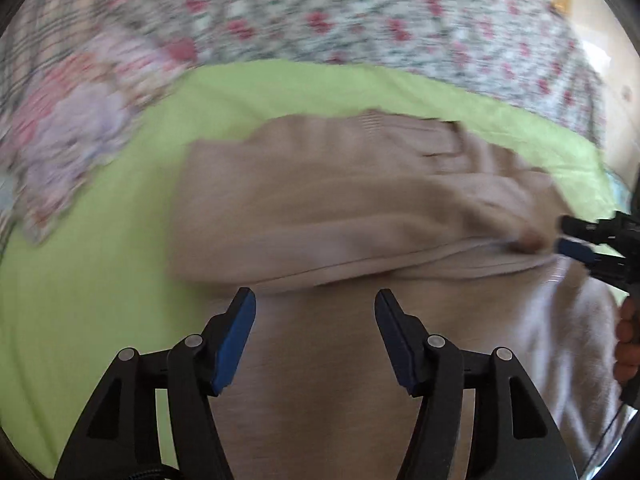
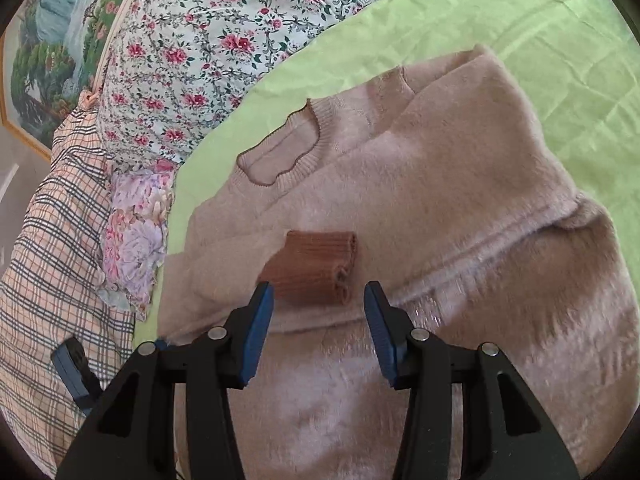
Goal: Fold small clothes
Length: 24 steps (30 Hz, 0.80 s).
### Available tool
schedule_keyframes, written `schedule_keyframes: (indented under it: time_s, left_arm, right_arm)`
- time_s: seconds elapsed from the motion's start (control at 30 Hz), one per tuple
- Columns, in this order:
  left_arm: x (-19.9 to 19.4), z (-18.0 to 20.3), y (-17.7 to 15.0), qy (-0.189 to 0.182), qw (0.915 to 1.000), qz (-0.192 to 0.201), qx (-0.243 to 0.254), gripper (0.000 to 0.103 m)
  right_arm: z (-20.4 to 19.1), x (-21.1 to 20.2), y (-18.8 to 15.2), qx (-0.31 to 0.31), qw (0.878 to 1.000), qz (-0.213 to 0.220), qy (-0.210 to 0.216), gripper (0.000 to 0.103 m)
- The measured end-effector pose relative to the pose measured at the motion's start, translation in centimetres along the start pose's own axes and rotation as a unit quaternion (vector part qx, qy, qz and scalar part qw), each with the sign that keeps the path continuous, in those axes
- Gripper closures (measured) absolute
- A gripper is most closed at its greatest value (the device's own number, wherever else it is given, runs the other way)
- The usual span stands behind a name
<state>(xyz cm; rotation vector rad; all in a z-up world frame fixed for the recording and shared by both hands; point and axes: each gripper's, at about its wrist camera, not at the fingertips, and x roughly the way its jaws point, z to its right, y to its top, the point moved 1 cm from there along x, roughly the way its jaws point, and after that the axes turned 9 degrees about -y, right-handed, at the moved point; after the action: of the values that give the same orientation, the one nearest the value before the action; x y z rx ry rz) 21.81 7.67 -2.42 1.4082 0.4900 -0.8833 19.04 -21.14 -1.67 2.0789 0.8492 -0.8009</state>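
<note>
A small fuzzy pink-beige sweater (image 2: 440,184) lies on a light green sheet (image 2: 560,40), neckline toward the flowered bedding. One sleeve is folded across the body, its brown ribbed cuff (image 2: 316,268) on top near the middle. My right gripper (image 2: 319,300) is open and empty, just short of that cuff, above the sweater. In the left wrist view, which is blurred, the sweater (image 1: 340,200) fills the middle. My left gripper (image 1: 316,308) is open and empty over its lower part. The right gripper's fingers (image 1: 576,240) show at the right edge beside the sweater.
Flowered bedding (image 2: 200,40) lies beyond the sheet. A pink flowered cloth (image 2: 136,232) and a checked cloth (image 2: 52,240) lie at the left. A framed landscape picture (image 2: 44,60) hangs on the wall behind. The left gripper's tip (image 2: 74,372) shows at the lower left.
</note>
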Motion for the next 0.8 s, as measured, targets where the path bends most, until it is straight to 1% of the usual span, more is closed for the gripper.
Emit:
schedule_keyframes:
  time_s: [0.03,0.07,0.1,0.13,0.2,0.23,0.27,0.3,0.33,0.4,0.43,0.47,0.5,0.53,0.57,0.63,0.7,0.73,0.8]
  left_arm:
    - [0.2,-1.7,0.0,0.009,0.9998,-0.006,-0.018,0.041]
    - [0.8,-3.9,0.0,0.019,0.9986,-0.019,-0.045,0.041]
    - [1.3,-4.9,0.0,0.023,0.9978,-0.027,-0.056,0.041]
    - [1.8,-5.9,0.1,0.027,0.997,-0.035,-0.064,0.041]
    - [2.8,-7.0,0.2,0.031,0.9959,-0.04,-0.075,0.041]
    - [3.1,-7.1,0.5,0.029,0.9958,-0.039,-0.078,0.041]
    - [3.3,-7.1,1.0,0.028,0.9959,-0.034,-0.079,0.041]
    - [3.5,-7.1,1.4,0.029,0.9959,-0.032,-0.079,0.041]
    - [3.8,-7.2,1.8,0.032,0.9959,-0.03,-0.08,0.041]
    - [4.3,-7.2,2.6,0.035,0.9958,-0.028,-0.08,0.04]
    - [4.4,-6.9,2.9,0.037,0.9958,-0.026,-0.08,0.041]
    - [4.3,-6.9,2.9,0.038,0.996,-0.021,-0.078,0.041]
    - [4.0,-6.7,2.8,0.042,0.9963,-0.014,-0.073,0.041]
    - [3.9,-6.6,2.8,0.046,0.9964,-0.01,-0.07,0.041]
    - [3.8,-6.6,2.5,0.049,0.9963,-0.01,-0.069,0.042]
    - [4.3,-6.3,2.3,0.043,0.9962,-0.018,-0.073,0.051]
    - [4.5,-6.4,2.0,0.042,0.9957,-0.018,-0.081,0.053]
    - [4.3,-6.6,2.0,0.04,0.9952,-0.013,-0.089,0.055]
    - [4.0,-7.5,2.0,0.03,0.9923,-0.005,-0.12,0.055]
  right_arm:
    - [0.0,0.7,0.3,0.004,1.0,-0.006,-0.005,0.049]
    - [-0.1,1.5,0.4,0.006,1.0,-0.017,-0.008,0.048]
    - [-0.3,2.6,0.5,0.005,0.999,-0.038,-0.003,0.048]
    - [-0.6,3.3,0.5,0.003,0.999,-0.048,0.003,0.048]
    - [-1.6,4.2,0.6,-0.012,0.999,-0.051,0.011,0.048]
    - [-2.0,4.2,0.7,-0.022,0.999,-0.047,0.01,0.064]
    - [-2.4,4.0,1.1,-0.031,0.998,-0.049,0.013,0.09]
    - [-2.9,3.1,1.7,-0.035,0.998,-0.035,0.027,0.094]
    - [-3.3,2.1,2.3,-0.039,0.999,-0.014,0.034,0.094]
    - [-3.8,-1.8,3.8,-0.058,0.996,0.054,0.043,0.095]
    - [-3.7,-3.5,4.3,-0.062,0.994,0.081,0.044,0.095]
    - [-3.3,-4.8,4.7,-0.063,0.992,0.101,0.037,0.095]
    - [-2.4,-5.6,5.1,-0.061,0.992,0.112,0.021,0.095]
    - [-1.2,-5.7,5.4,-0.056,0.992,0.117,0.002,0.095]
    - [-0.1,-5.4,5.6,-0.05,0.993,0.109,-0.013,0.095]
    - [2.3,-3.7,5.6,-0.031,0.996,0.08,-0.03,0.095]
    - [3.5,-2.1,5.1,-0.029,0.997,0.062,-0.048,0.095]
    - [3.7,-1.5,4.7,-0.034,0.996,0.056,-0.055,0.095]
    - [4.0,-0.8,4.3,-0.039,0.996,0.05,-0.061,0.095]
